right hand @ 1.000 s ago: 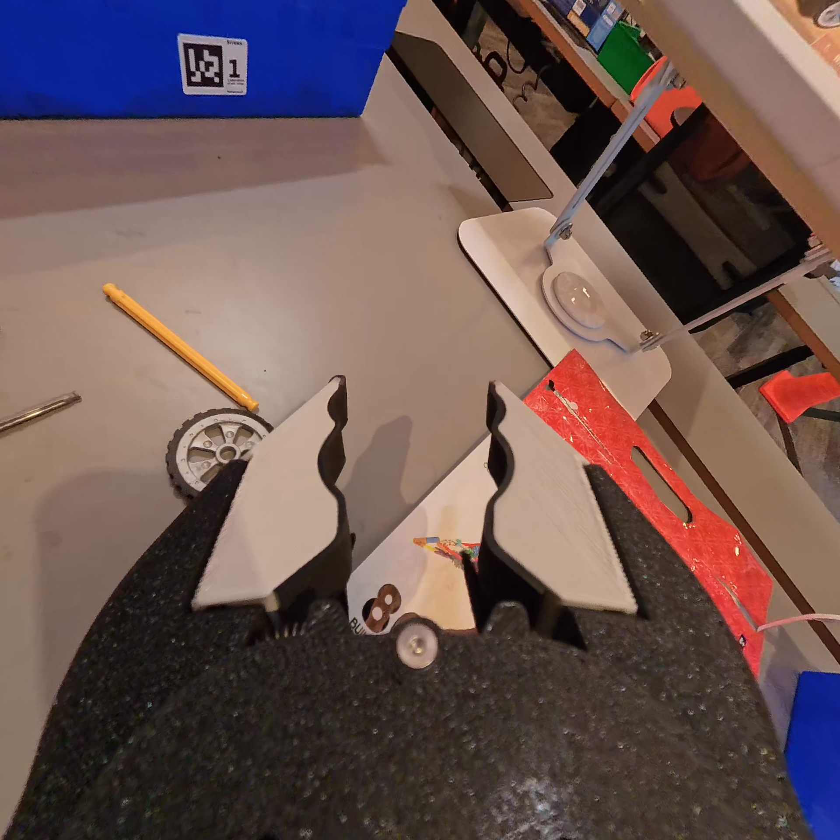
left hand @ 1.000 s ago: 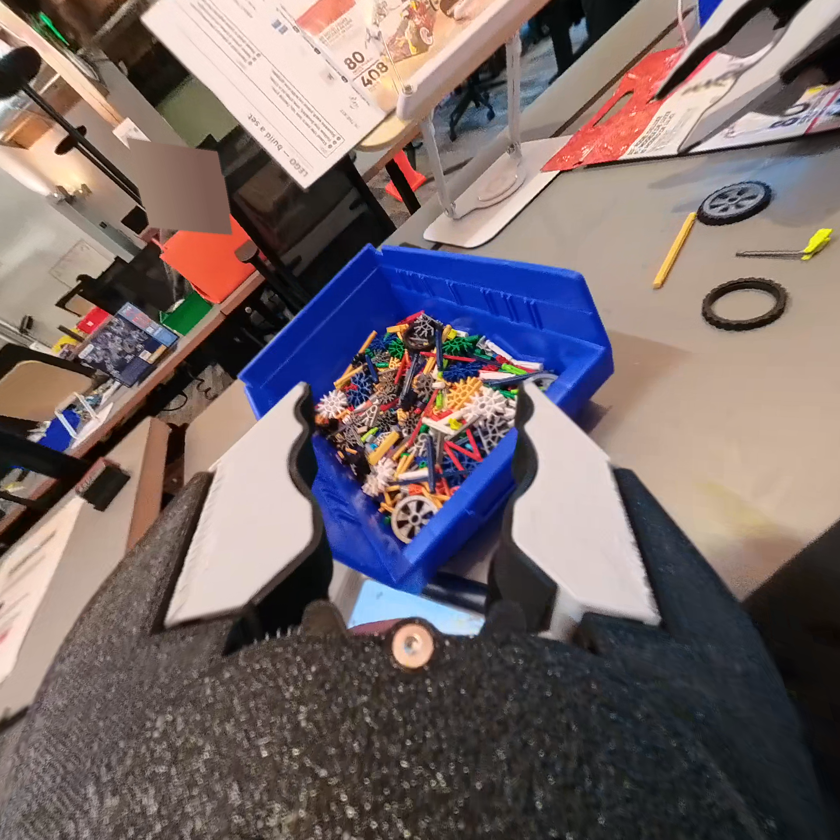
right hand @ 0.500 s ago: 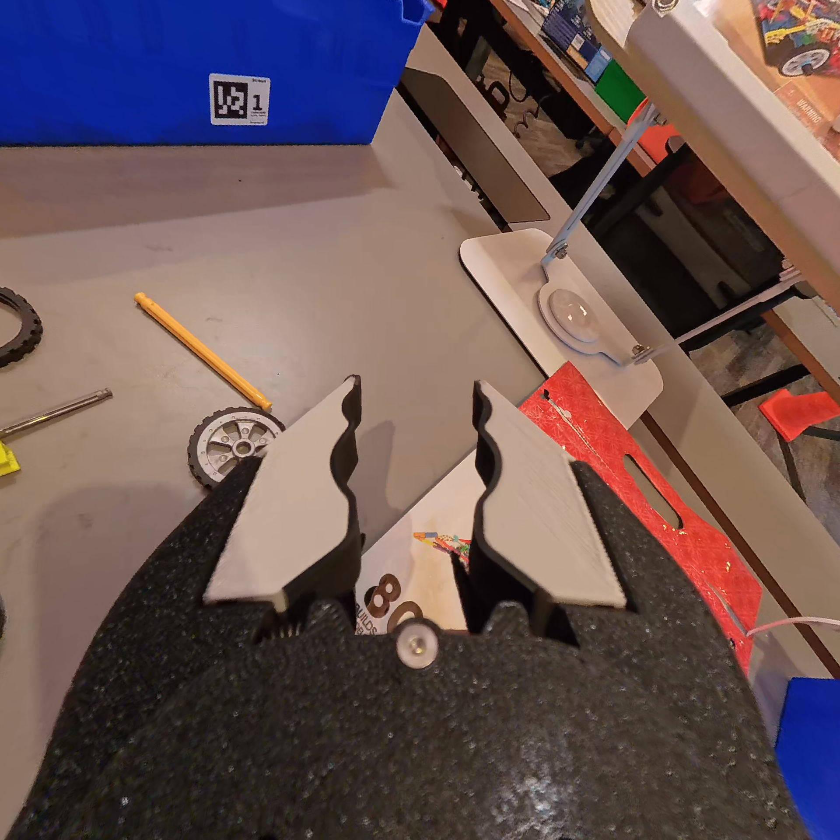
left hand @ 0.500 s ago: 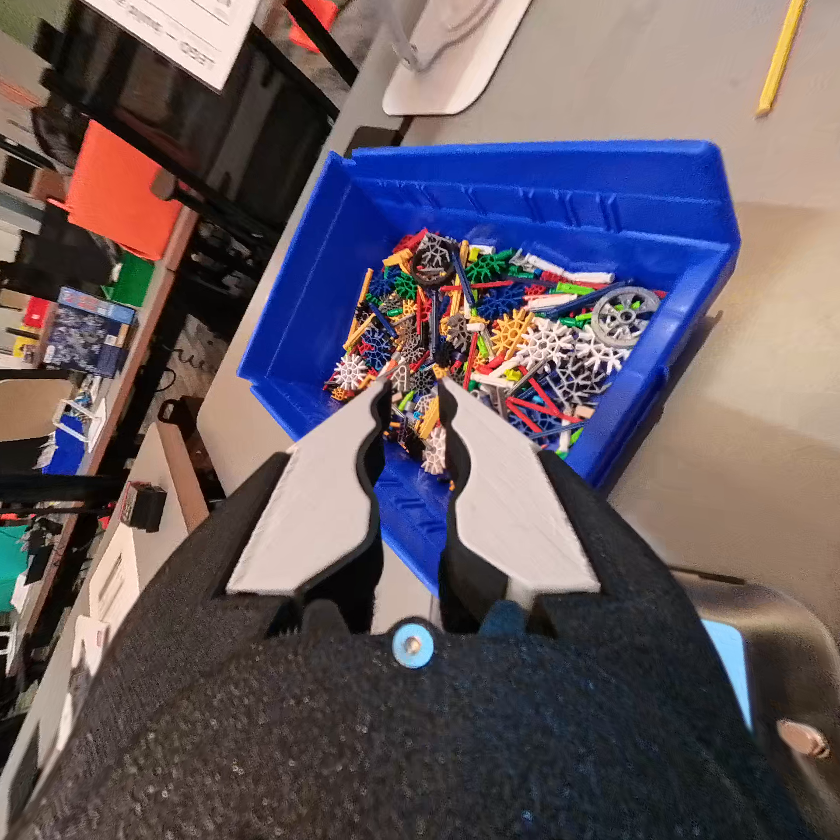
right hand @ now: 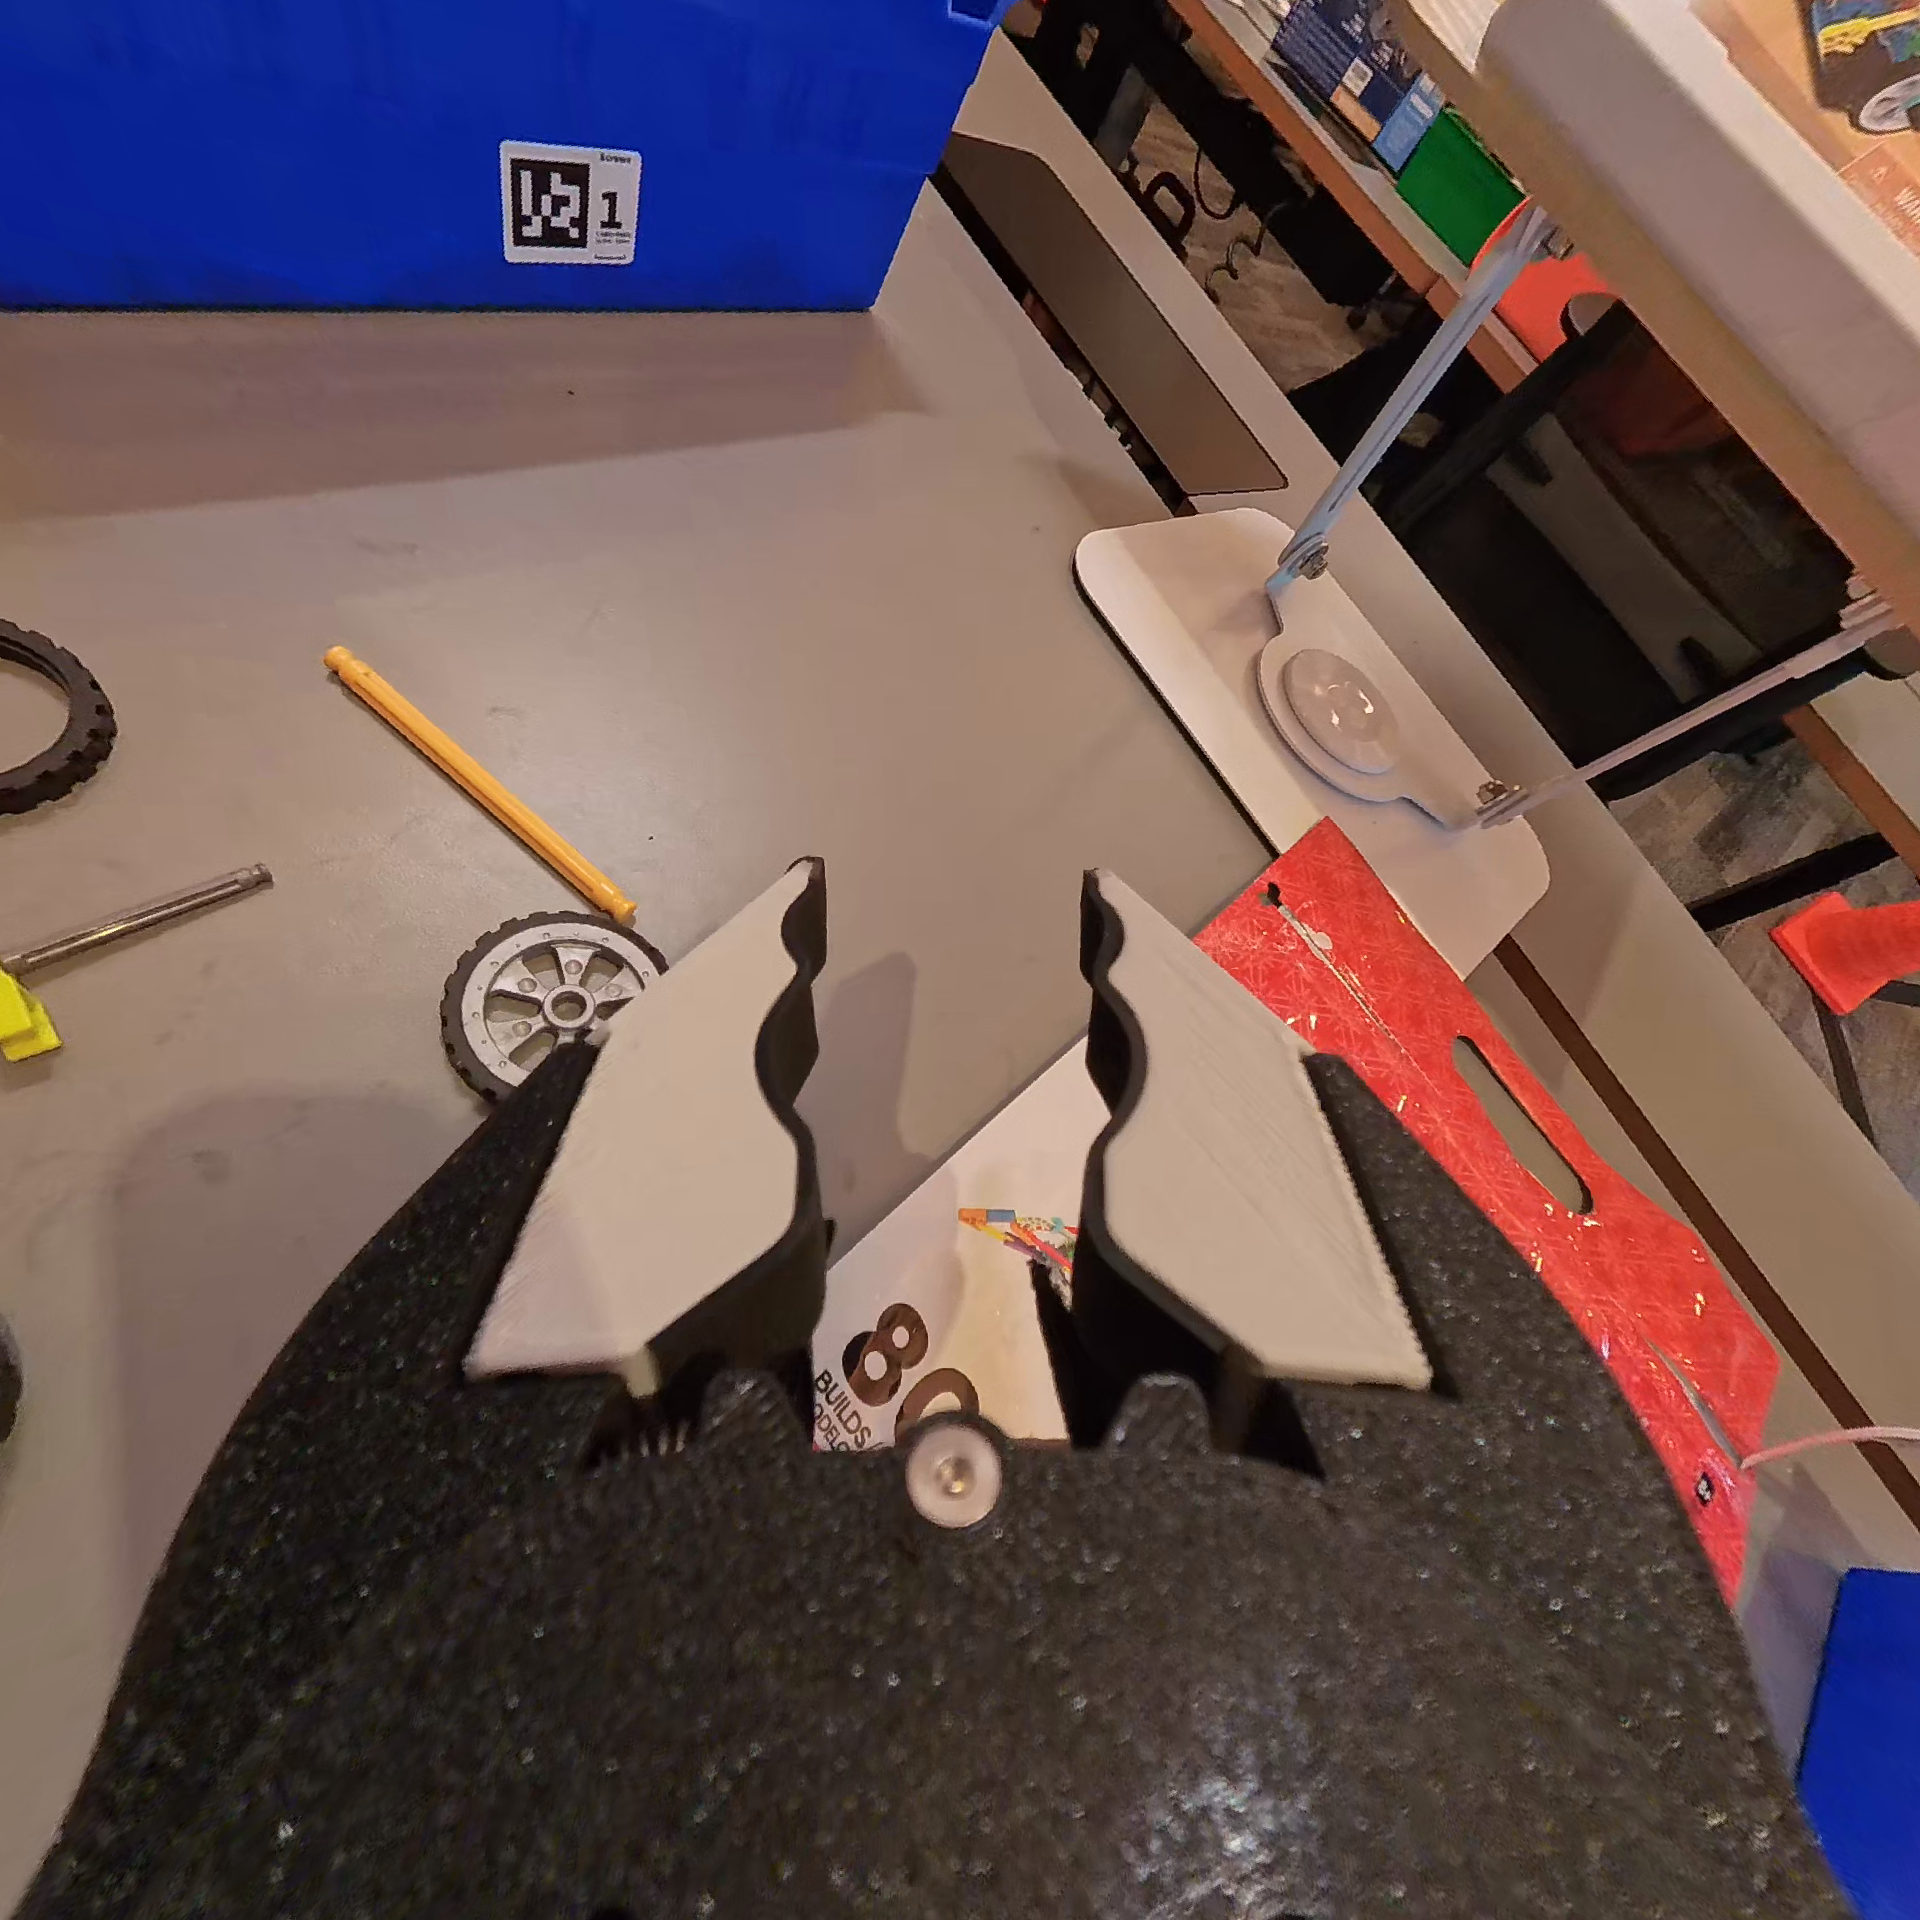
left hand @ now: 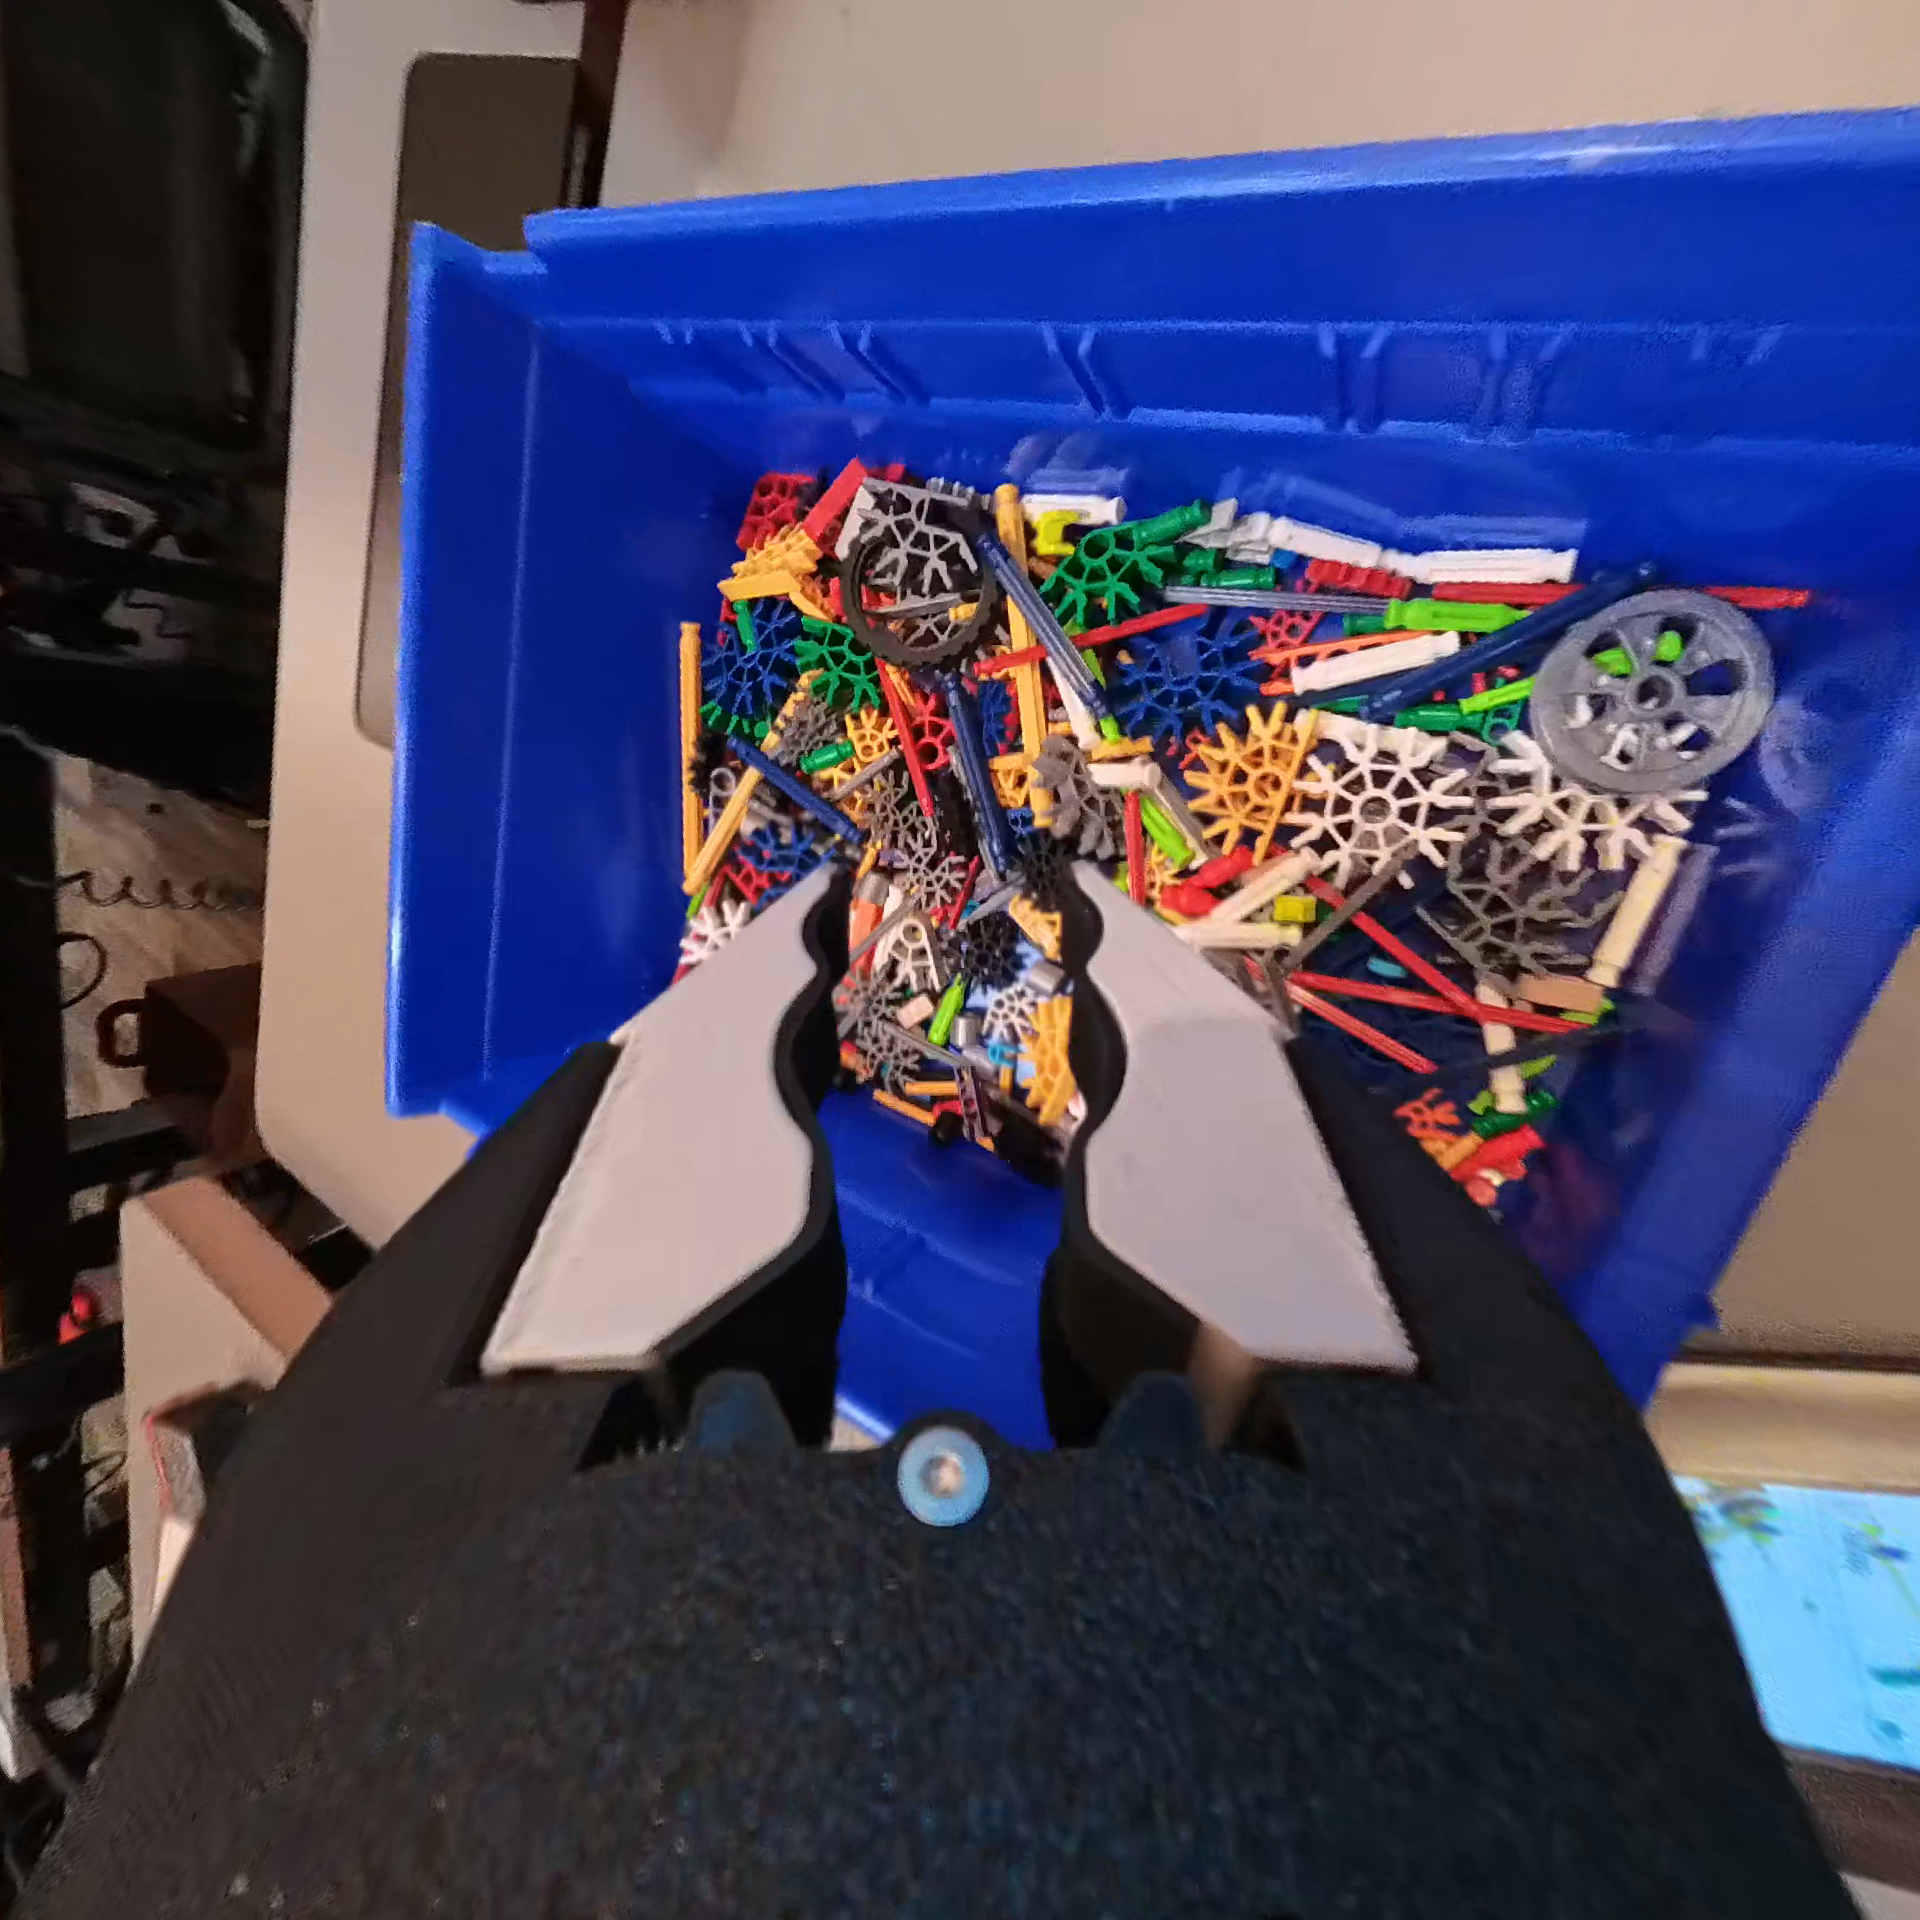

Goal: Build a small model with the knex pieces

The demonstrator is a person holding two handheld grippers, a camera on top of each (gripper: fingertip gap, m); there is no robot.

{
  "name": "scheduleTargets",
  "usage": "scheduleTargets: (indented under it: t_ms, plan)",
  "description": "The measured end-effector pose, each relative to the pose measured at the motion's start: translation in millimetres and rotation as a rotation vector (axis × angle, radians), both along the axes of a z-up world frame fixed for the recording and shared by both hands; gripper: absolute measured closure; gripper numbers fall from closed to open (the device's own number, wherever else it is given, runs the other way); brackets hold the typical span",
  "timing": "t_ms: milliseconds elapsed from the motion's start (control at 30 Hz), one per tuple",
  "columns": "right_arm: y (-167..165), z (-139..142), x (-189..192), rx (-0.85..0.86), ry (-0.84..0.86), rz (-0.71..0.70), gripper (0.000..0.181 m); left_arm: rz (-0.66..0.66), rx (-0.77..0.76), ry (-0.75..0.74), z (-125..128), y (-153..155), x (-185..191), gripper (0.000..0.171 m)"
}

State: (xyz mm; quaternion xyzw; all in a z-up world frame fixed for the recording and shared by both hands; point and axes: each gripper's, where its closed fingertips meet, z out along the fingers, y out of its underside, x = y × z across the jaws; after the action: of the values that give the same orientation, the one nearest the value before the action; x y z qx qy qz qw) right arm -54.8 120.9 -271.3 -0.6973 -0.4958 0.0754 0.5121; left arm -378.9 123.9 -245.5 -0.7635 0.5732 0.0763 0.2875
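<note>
My left gripper [left hand: 956, 878] is open, its tips low over a pile of small coloured construction pieces [left hand: 1195, 748] inside a blue bin [left hand: 582, 727]. The fingertips [left hand: 1086, 883] hang just over small grey, black and yellow connectors; neither pad presses on any piece. A grey spoked wheel [left hand: 1652, 691] and a black tyre [left hand: 914, 597] lie in the pile. My right gripper [right hand: 951, 878] is open and empty above the grey table [right hand: 831, 623]. A tyred grey wheel [right hand: 540, 1003] lies just left of its left finger.
On the table lie a yellow rod [right hand: 478, 779], a black tyre ring [right hand: 52, 717] and a metal rod with a yellow piece [right hand: 135, 920]. A red card sheet [right hand: 1455, 1122], a white booklet [right hand: 956, 1247] and a white stand base [right hand: 1309, 707] are to the right. The blue bin's side [right hand: 312, 156] is behind. My right tips are about 25 cm from the grey spoked wheel [left hand: 1652, 691], my left tips only 12 cm.
My left gripper has moved forward and down over the bin; its jaws narrowed, then spread partly again, with nothing taken. My right gripper narrowed a little and drifted slightly back.
</note>
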Motion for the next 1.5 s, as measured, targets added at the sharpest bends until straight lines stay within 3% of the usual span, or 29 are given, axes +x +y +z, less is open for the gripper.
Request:
scheduleTargets:
  t_ms: [200, 400, 633, 767, 800, 900, 1033, 1133, 1233, 1367, 1500]
  plan:
    - [0, -1, 3, -0.007, 0.002, -0.001, 0.132, -0.029, -0.133, 0.084, -34, 22, -5, 0.137]
    - [1, -3, 4, -0.016, 0.007, 0.001, 0.132, -0.088, -0.351, 0.129, -57, -2, -11, 0.137]
    - [-1, -9, 2, -0.029, -0.009, 0.012, 0.132, -0.156, -0.455, 0.241, -70, -18, -6, 0.138]
    - [0, -9, 3, -0.031, -0.009, 0.009, 0.132, -0.185, -0.451, 0.291, -72, -15, -2, 0.144]
    - [0, -9, 4, -0.030, -0.008, 0.010, 0.132, -0.167, -0.429, 0.303, -72, -9, -4, 0.152]
    - [-1, -8, 3, -0.031, -0.006, 0.012, 0.132, -0.097, -0.307, 0.405, -71, 19, -20, 0.151]
    - [-1, -7, 4, -0.028, -0.003, 0.011, 0.132, -0.094, -0.261, 0.326, -55, 23, -14, 0.147]
    - [-1, -7, 4, -0.030, -0.001, 0.010, 0.132, -0.110, -0.314, 0.276, -44, 7, -13, 0.141]
    - [-1, -10, 4, -0.036, -0.007, 0.013, 0.132, -0.167, -0.477, 0.251, -44, -32, -9, 0.140]
    - [-1, -11, 4, -0.038, -0.011, 0.014, 0.132, -0.254, -0.651, 0.290, -55, -80, -7, 0.148]
    - [-1, -11, 4, -0.038, -0.011, 0.015, 0.132, -0.282, -0.703, 0.379, -72, -94, -14, 0.150]
